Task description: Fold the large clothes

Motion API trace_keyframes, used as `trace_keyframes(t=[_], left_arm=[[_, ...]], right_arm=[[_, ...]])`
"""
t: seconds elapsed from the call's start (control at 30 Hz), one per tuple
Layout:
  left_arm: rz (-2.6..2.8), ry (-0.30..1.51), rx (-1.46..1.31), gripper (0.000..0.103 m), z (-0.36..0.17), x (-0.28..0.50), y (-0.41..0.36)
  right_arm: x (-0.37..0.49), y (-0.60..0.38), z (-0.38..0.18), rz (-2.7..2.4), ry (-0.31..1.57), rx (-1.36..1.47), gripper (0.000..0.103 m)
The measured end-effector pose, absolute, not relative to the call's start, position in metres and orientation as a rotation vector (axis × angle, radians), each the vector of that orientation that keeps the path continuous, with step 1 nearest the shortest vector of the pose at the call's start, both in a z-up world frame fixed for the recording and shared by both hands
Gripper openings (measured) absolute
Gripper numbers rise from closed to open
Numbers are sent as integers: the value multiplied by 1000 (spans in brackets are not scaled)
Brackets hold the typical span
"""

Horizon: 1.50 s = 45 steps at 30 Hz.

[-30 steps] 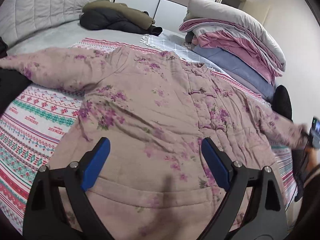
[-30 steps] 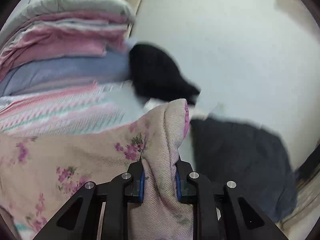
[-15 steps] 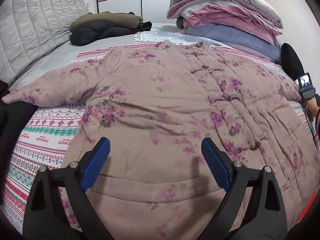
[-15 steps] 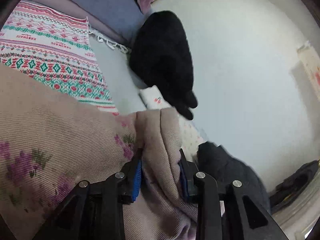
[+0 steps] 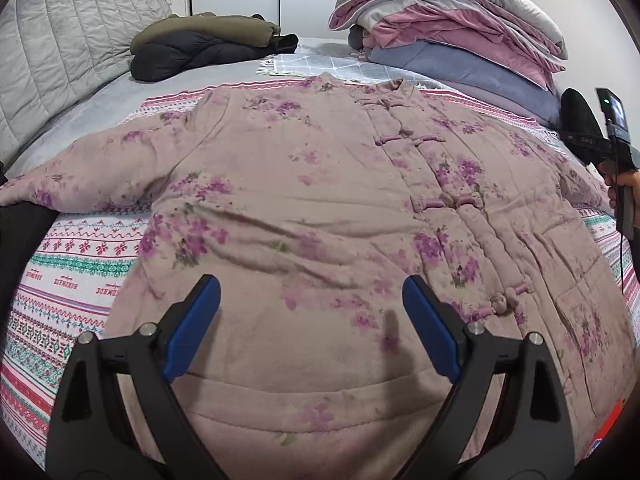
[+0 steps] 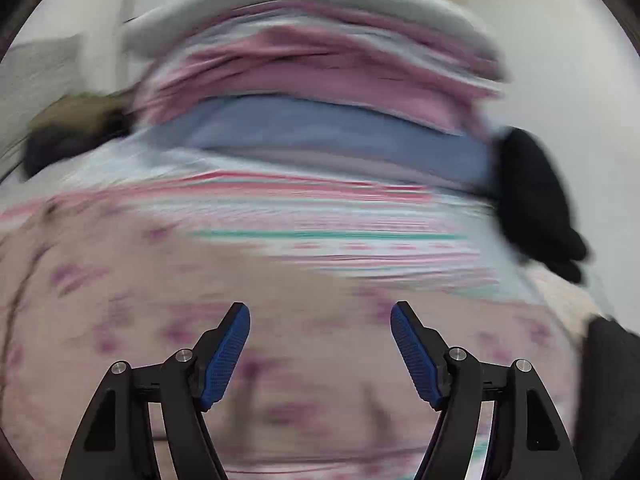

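Striped patterned blanket covers bed under everything. Pink flowered jacket lies flat on it, front up, both sleeves spread sideways. One stack of folded quilts behind collar; one dark coat pile near headboard. Left gripper spread wide above hem, grasping nothing. Right gripper likewise released over jacket; view blurred.

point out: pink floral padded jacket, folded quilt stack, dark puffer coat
pink floral padded jacket [image 5: 320, 208], left wrist view, chest panel.
folded quilt stack [image 5: 452, 28], left wrist view, pink middle layer.
dark puffer coat [image 5: 192, 54], left wrist view, black body.
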<state>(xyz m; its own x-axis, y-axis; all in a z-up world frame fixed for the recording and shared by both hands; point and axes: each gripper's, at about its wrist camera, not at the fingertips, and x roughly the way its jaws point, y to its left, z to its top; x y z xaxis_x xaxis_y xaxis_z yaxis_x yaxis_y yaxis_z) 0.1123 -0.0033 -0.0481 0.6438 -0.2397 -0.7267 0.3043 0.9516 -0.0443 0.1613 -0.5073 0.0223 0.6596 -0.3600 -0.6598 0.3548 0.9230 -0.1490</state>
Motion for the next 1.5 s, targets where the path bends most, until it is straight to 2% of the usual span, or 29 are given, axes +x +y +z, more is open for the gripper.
trace_keyframes(t=[0.1, 0.2, 0.27, 0.37, 0.43, 0.53, 0.7, 0.9, 0.97, 1.0, 1.03, 1.07, 1.1, 1.13, 1.2, 1.23, 1.3, 1.37, 1.43, 1.5], left_arm=[[-316, 824, 82, 92, -57, 114, -3], [-303, 843, 54, 92, -66, 116, 8], [-306, 871, -4, 92, -71, 121, 20], [-306, 907, -117, 92, -74, 130, 39], [-303, 913, -139, 92, -72, 134, 45], [-274, 908, -166, 92, -59, 138, 57], [-219, 997, -208, 92, -55, 133, 95], [-252, 1197, -198, 92, -81, 107, 129], [-311, 1220, -188, 91, -84, 91, 131], [-336, 1224, -187, 84, -86, 84, 131], [-352, 1222, -182, 66, -86, 78, 131], [-390, 1219, -183, 55, -85, 70, 131], [-424, 1219, -209, 37, -83, 66, 133], [-468, 1218, -266, 32, -81, 63, 138], [-460, 1236, -264, 33, -83, 62, 145], [-450, 1255, -256, 34, -89, 62, 146], [-441, 1265, -211, 36, -92, 61, 140], [-409, 1256, -108, 43, -84, 57, 129], [-375, 1235, -55, 60, -76, 54, 125], [-347, 1207, -52, 66, -66, 58, 126]], right_arm=[[192, -475, -9, -323, 832, -52, 74], [187, -515, -46, -425, 918, -60, 76], [156, -574, -57, -493, 908, 79, 85], [79, -659, -66, -777, 906, 178, 88], [49, -678, -60, -868, 924, 239, 89], [37, -653, -37, -858, 946, 205, 89], [8, -563, -2, -324, 857, 387, 89], [-43, -479, -34, 12, 945, 534, 89], [-55, -464, -56, 81, 1000, 626, 82], [-63, -453, -69, 122, 1034, 675, 58], [-71, -442, -82, 153, 1064, 701, 40], [-78, -438, -85, 160, 1050, 701, 27], [-87, -433, -87, 237, 1028, 792, 22], [-97, -430, -84, 282, 985, 854, 21], [-113, -428, -70, 301, 885, 840, 21], [-117, -426, -71, 252, 904, 796, 21], [-109, -415, -93, 106, 1064, 630, 23], [-110, -414, -91, 94, 1051, 658, 26], [-107, -407, -78, 19, 1073, 601, 43], [-97, -393, -53, -83, 1094, 461, 52]])
